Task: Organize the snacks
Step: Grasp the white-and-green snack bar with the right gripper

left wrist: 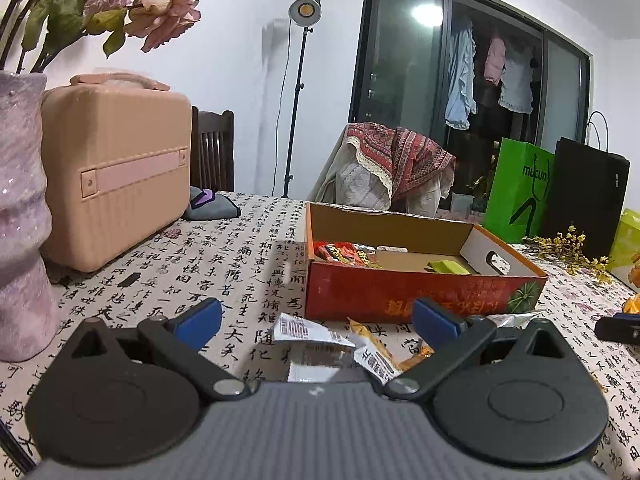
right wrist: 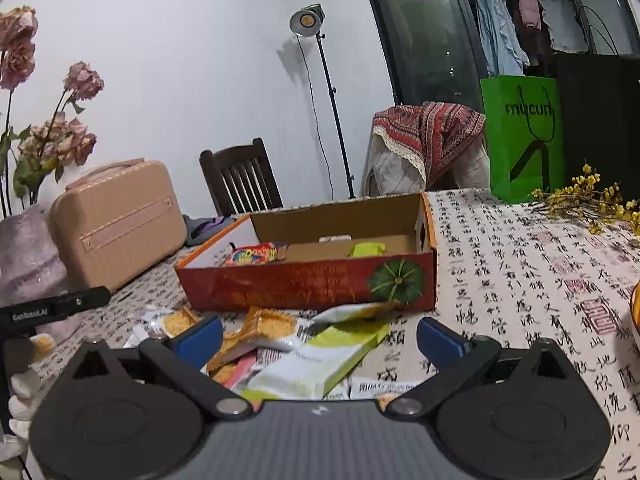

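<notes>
Both grippers, left gripper (left wrist: 316, 322) and right gripper (right wrist: 320, 338), fingers spread, empty, over loose snack packets (right wrist: 316, 360) on desk (right wrist: 520, 264); cardboard box (right wrist: 312, 284) at 12 o'clock.

calligraphy-print table (right wrist: 520, 264), box (right wrist: 304, 284), snack packets (right wrist: 316, 364), suitcase (right wrist: 120, 220)

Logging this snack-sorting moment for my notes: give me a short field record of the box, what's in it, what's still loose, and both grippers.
box: open cardboard box on the tablecloth
inside: red snack packet, green packet
loose: pile of snack packets in front of the box
left gripper: open, empty, above the packets
right gripper: open, empty, over the pile
</notes>
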